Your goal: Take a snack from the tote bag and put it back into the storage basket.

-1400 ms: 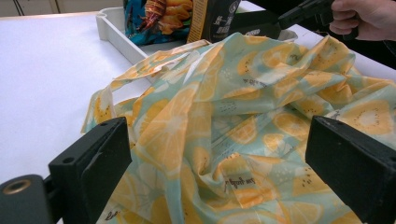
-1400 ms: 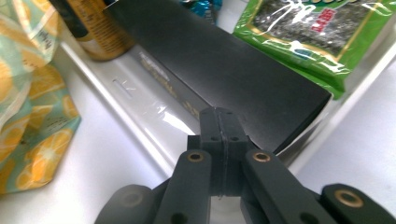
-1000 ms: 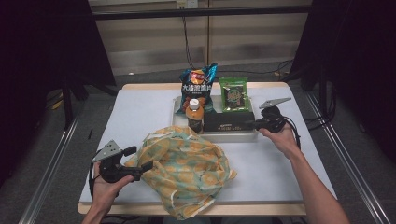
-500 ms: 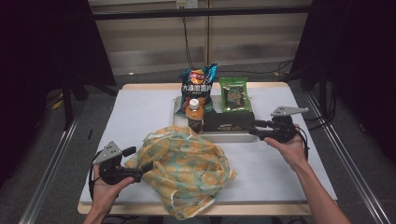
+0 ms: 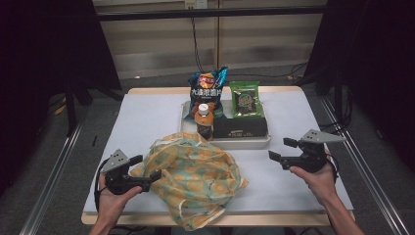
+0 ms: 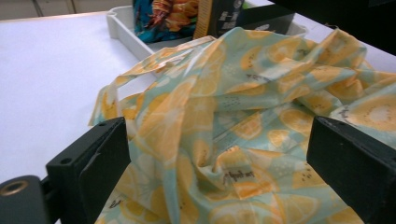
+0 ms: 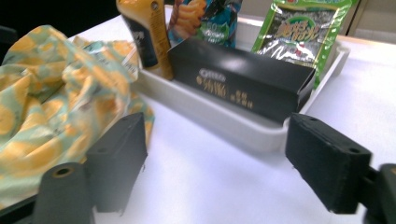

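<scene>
A crumpled cloth bag with a lemon print (image 5: 193, 178) lies on the near middle of the white table (image 5: 147, 117). My left gripper (image 5: 146, 166) stands open at the bag's left edge, and in the left gripper view folds of the bag (image 6: 224, 116) lie between the wide-apart jaws of this gripper (image 6: 217, 140). My right gripper (image 5: 280, 149) is open over bare table to the right of the bag, just in front of the tray's near right corner. In the right gripper view nothing sits between the jaws of the right gripper (image 7: 219, 149).
A white tray (image 5: 225, 143) behind the bag holds a blue chips bag (image 5: 206, 93), a green snack packet (image 5: 244, 98), an orange-capped bottle (image 5: 203, 121) and a black box (image 5: 240, 126). Bare table lies left and right of the tray.
My right gripper has drawn back from the tray's right side toward the near right of the table. The left gripper and the bag have stayed put.
</scene>
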A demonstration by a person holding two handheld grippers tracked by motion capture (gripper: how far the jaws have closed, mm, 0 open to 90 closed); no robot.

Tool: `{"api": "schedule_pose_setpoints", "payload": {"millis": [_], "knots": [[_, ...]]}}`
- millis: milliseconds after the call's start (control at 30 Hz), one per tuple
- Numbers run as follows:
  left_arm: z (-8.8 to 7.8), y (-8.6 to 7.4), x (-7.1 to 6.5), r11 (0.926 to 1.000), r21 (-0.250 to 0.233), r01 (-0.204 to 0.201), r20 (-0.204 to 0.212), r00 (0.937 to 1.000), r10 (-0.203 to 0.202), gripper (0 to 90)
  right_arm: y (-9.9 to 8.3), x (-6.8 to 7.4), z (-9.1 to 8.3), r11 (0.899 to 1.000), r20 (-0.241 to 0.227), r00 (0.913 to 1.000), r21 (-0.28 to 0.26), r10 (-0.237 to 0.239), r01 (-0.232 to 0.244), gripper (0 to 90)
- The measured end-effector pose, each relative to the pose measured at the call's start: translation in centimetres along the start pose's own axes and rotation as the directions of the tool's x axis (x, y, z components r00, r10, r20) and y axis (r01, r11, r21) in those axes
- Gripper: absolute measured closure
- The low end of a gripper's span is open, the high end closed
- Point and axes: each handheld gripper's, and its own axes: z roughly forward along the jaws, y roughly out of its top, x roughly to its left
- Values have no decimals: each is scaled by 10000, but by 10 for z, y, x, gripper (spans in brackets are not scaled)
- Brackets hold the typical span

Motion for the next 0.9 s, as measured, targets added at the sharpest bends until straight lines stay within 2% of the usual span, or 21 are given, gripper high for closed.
{"api": "schedule_pose_setpoints", "payload": {"millis": [33, 200, 333, 467, 500, 533, 600, 700, 767, 800, 900], "knots": [[0, 0, -1, 10000, 36, -7, -74, 10000, 7, 56, -3, 2, -3, 9999, -83, 9999, 64, 91, -90, 173], [0, 2, -7, 10000, -2, 57, -76, 10000, -57, 56, -17, 13, -23, 10000, 211, 9998, 90, 35, -37, 151], [2, 1, -13, 9996, 285, -20, -107, 9999, 23, 56, -27, 18, -41, 9998, 476, 9989, 192, 19, -28, 151], [0, -5, -21, 9982, 564, -208, -64, 9998, 212, 56, -40, 21, -58, 9993, 794, 9962, 15, 363, -365, 147], [0, -7, -22, 9982, 568, -171, -17, 9998, 172, 56, -44, 22, -60, 9992, 813, 9960, 145, 357, -370, 143], [0, -7, -22, 9982, 568, -171, -17, 9998, 172, 56, -47, 24, -63, 9991, 938, 9951, 249, 327, -352, 143], [-3, -10, -28, 9990, 440, 17, 16, 10000, -18, 56, -51, 25, -70, 9987, 1006, 9937, 95, 485, -497, 137], [-7, -12, -32, 9993, 362, -51, 80, 10000, 49, 56, -57, 25, -81, 9967, 1109, 9905, -72, 815, -812, 128], [-10, -12, -32, 9998, 169, 69, 79, 9999, -70, 56, -63, 25, -86, 9960, 1340, 9869, -172, 893, -878, 123], [-12, -12, -32, 9999, 39, 97, 20, 10000, -97, 56, -66, 23, -88, 9942, 1292, 9858, -267, 1069, -1043, 122], [-15, -13, -29, 10000, 55, -83, -138, 9999, 84, 56, -72, 21, -93, 9926, 1525, 9810, -372, 1201, -1157, 120]]}}
